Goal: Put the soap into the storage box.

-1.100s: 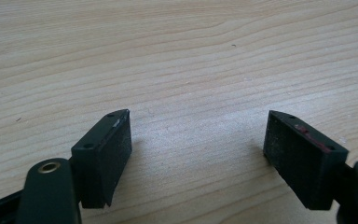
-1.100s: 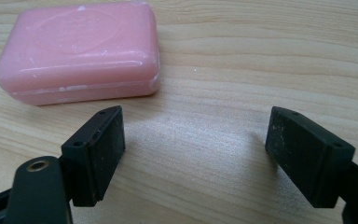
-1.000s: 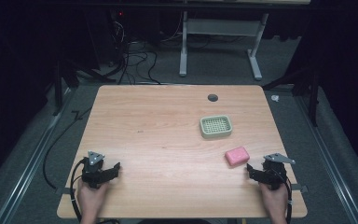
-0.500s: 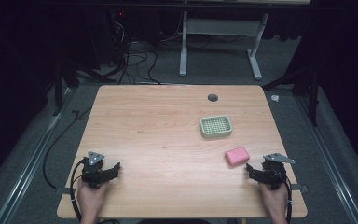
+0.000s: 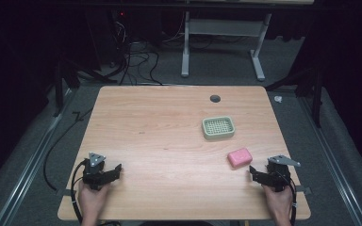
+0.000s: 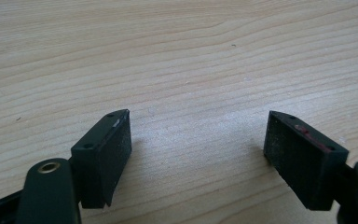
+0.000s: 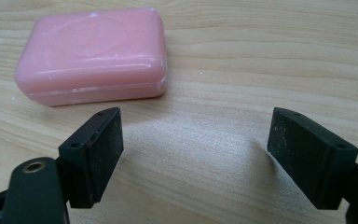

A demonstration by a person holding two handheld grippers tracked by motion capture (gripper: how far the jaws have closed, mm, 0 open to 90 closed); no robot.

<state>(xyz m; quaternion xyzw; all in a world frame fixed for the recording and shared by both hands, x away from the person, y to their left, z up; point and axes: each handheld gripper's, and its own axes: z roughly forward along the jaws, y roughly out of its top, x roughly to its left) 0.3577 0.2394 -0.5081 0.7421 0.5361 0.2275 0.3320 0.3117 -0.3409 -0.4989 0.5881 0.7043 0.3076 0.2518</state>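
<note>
We hold our right gripper (image 5: 256, 173) low at the worktop's (image 5: 169, 132) near right corner, about five o'clock on the board, with its jaws spread wide and nothing between them. The pink soap bar (image 5: 240, 157) lies flat on the wood just beside it, at roughly eleven o'clock from the jaw tips — near, but apart from them. In the right gripper view the soap bar (image 7: 93, 55) sits ahead and toward ten o'clock of the right gripper (image 7: 195, 156), beyond the left-hand jaw; bare wood shows between the two black pads, and faint white scuffs mark the soap's edges.

The pale green soap dish (image 5: 218, 127) rests farther out, at about twelve o'clock from the bar and well apart from it, its gridded floor bare. A small dark grommet hole (image 5: 215, 98) sits beyond the dish near the far edge.

Our left gripper (image 5: 114, 172) rests at the near left corner, around seven o'clock on the board — well apart from the soap. In the left gripper view the left gripper (image 6: 197, 156) also stands wide, with only wood grain between its jaws.
</note>
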